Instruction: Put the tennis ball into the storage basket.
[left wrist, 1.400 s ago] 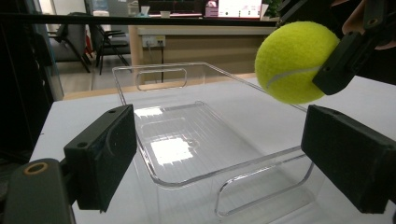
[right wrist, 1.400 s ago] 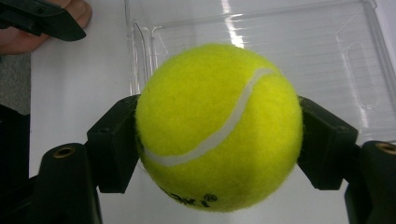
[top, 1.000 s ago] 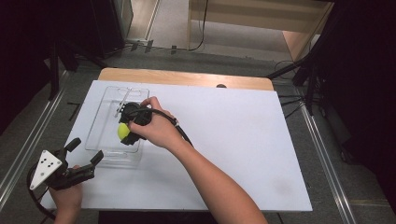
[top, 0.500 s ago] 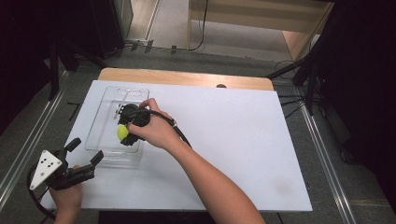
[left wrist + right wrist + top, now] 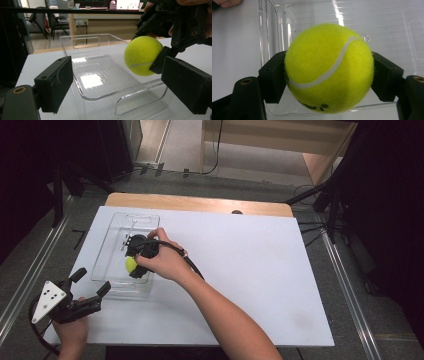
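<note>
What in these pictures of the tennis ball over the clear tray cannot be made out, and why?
- Print on the tennis ball: right gripper view, curves out of sight at the ball's underside.
- Most of the ball: high view, covered by the right claw and hand.
- Near corner of the clear tray: left gripper view, behind the left claw pad.

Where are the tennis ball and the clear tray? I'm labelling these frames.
tennis ball (image 5: 328, 67), right gripper view, on its felt just above the white seam.
clear tray (image 5: 100, 98), left gripper view, on its near rim.
</note>
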A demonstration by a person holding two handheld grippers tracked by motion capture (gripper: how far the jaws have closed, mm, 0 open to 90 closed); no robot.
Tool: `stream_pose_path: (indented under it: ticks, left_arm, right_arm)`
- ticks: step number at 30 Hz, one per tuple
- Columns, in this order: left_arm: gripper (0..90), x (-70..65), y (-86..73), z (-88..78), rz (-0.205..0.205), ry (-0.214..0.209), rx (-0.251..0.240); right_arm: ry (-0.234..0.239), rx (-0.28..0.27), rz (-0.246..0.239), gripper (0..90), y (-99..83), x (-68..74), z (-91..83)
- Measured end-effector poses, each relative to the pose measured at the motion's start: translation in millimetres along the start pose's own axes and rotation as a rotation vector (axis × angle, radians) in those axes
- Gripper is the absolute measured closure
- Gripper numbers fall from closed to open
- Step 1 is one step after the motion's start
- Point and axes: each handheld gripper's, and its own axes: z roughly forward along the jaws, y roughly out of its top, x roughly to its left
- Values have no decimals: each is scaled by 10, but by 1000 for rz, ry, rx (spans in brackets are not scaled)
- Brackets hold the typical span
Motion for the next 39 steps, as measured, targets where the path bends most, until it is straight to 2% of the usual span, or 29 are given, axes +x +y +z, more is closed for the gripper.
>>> stream_pose_path:
  ticks: [28, 30, 31, 34, 36, 39]
  left_arm:
    - [110, -1, 0, 3, 3, -1, 0]
    - [111, -1, 0, 4, 4, -1, -1]
    - [111, -2, 0, 4, 3, -2, -1]
    - [110, -1, -1, 5, 4, -2, -1]
    - [110, -1, 0, 5, 4, -1, 0]
    - [111, -1, -1, 7, 3, -2, -2]
  right_arm:
    - [-3, 53, -10, 228, -38, 16, 147]
    - [-12, 47, -15, 199, -36, 24, 149]
    - [-8, 42, -8, 156, -39, 30, 140]
    - [-14, 24, -16, 144, -44, 15, 86]
    - [-25, 9, -4, 108, -53, 14, 40]
    - [-36, -5, -1, 107, -74, 7, -21]
